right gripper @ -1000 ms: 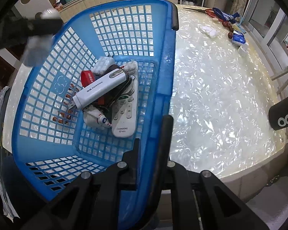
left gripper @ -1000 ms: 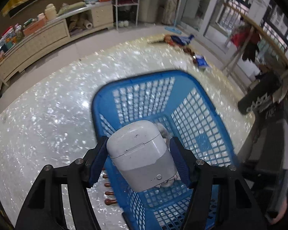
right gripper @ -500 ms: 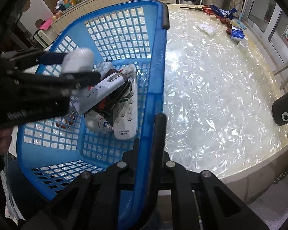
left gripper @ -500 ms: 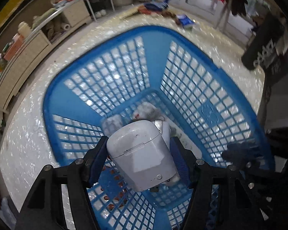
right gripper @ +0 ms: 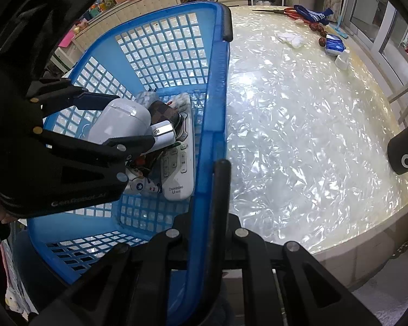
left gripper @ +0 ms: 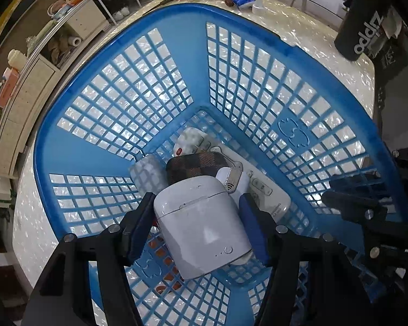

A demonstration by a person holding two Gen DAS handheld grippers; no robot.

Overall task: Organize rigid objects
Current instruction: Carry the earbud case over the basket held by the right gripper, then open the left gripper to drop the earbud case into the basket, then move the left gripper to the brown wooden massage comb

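the left gripper is clamping a white earbud charging case between its blue pads, jaws closed only as far as the case's width, and is holding it low inside the blue plastic basket, just above the pile on the basket floor. beneath and just beyond the case a white changhong remote is lying along the floor, with a brown checkered pouch and a white stick with a silver end resting across it; a small grey-white checked block is sitting beside the pouch, near the far corner. the lattice walls are rising on all sides around the case, leaving little room sideways.

the right gripper is pinching the basket's near rim, with its jaws nearly together on the blue edge and black handle. to the right of that rim the pearly tabletop is lying open up to its far edge, where a blue packet, a small white cup and a white cloth are sitting well apart from the basket.
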